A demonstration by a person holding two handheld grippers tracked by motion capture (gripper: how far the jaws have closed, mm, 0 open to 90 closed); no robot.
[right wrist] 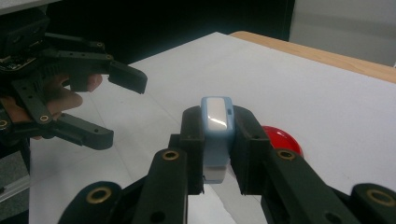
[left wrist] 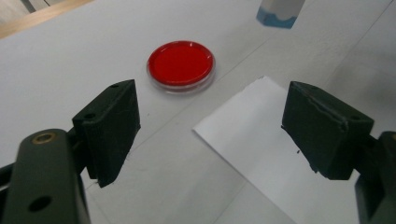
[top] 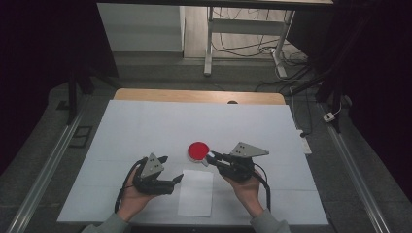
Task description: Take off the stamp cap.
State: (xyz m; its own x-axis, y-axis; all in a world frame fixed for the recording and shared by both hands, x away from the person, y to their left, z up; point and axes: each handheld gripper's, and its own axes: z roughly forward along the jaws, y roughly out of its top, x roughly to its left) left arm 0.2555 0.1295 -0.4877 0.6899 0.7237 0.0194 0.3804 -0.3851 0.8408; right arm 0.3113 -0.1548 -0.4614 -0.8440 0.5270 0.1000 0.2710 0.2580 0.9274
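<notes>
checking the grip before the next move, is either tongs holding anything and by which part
The right tongs clamp a small light-blue and white block by its two long sides, with its white end sticking out. The left tongs are open and hold nothing.

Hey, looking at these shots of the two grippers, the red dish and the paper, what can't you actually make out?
- Blue-and-white object, right gripper view: lower part hidden between the right gripper jaws; kind unclear.
- Same object, left gripper view: cut off by top edge.
- Red dish, right gripper view: mostly behind a jaw.
- Paper sheet, left gripper view: cut off at the bottom.
</notes>
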